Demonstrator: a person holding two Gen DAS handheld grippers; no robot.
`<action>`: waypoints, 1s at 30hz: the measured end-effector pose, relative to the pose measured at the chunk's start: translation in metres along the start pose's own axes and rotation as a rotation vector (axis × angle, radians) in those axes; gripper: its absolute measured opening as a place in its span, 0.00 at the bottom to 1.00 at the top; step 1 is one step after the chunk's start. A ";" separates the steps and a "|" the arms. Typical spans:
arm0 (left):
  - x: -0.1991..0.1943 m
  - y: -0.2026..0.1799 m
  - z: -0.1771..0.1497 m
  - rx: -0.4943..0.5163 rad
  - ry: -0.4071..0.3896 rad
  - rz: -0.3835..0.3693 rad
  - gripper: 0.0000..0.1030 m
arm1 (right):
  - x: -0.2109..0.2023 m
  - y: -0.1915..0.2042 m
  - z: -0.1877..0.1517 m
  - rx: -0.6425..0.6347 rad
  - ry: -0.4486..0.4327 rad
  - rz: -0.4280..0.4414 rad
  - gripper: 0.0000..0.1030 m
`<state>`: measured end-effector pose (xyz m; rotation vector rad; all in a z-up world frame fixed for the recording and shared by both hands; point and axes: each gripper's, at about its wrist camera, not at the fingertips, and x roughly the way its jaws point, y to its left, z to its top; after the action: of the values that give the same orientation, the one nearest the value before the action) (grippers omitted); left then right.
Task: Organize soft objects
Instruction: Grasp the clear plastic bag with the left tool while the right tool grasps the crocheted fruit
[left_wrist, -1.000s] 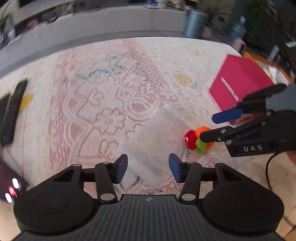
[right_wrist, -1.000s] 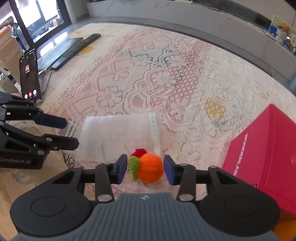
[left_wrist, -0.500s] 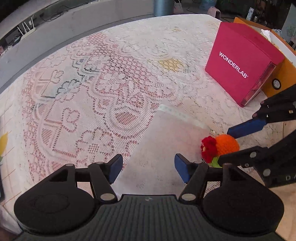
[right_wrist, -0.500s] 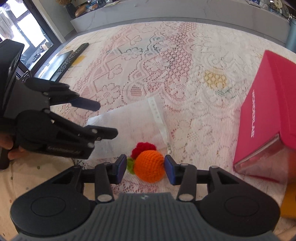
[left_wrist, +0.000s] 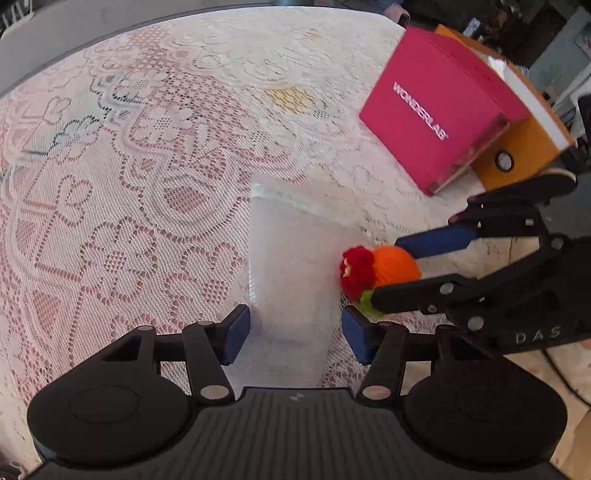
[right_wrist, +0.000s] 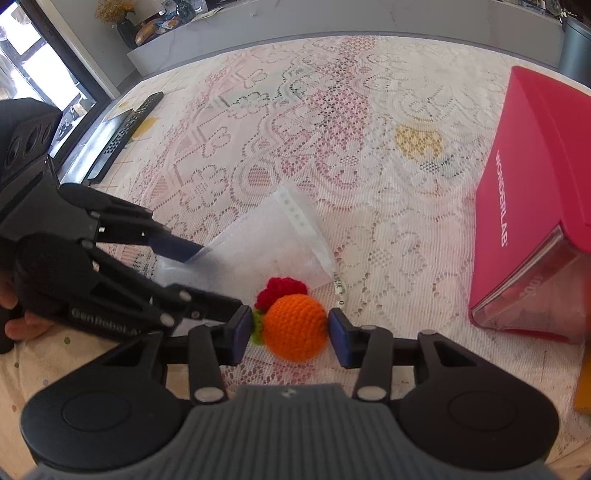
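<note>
A lace cloth with a pink flower pattern covers the table. A pink box marked WONDERLAB lies tilted near the right edge, resting against an orange box behind it. A black remote lies at the far left edge, over a yellow patch. A grey bin stands beyond the far right corner.

Left gripper: black linkage arms, silver pivot screws, blue pads, "GenRobot.AI" lettering.
Right gripper: same black frame, blue pads, ribbed grey housing, "DAS" marking, black cable trailing.
Clothing: pale fabric with small coloured dots.
</note>
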<state>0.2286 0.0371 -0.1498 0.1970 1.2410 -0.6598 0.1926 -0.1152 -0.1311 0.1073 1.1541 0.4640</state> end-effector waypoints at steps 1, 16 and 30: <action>0.000 -0.003 0.000 0.005 0.001 0.009 0.59 | 0.000 -0.001 0.000 0.005 -0.002 0.003 0.44; -0.018 -0.011 -0.003 -0.108 -0.094 0.196 0.01 | -0.018 -0.003 -0.006 0.042 -0.037 -0.006 0.42; -0.083 -0.045 -0.025 -0.355 -0.301 0.158 0.01 | -0.070 -0.016 -0.025 0.090 -0.125 -0.017 0.00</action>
<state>0.1694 0.0425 -0.0727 -0.0972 1.0190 -0.3099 0.1528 -0.1623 -0.0865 0.2023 1.0522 0.3848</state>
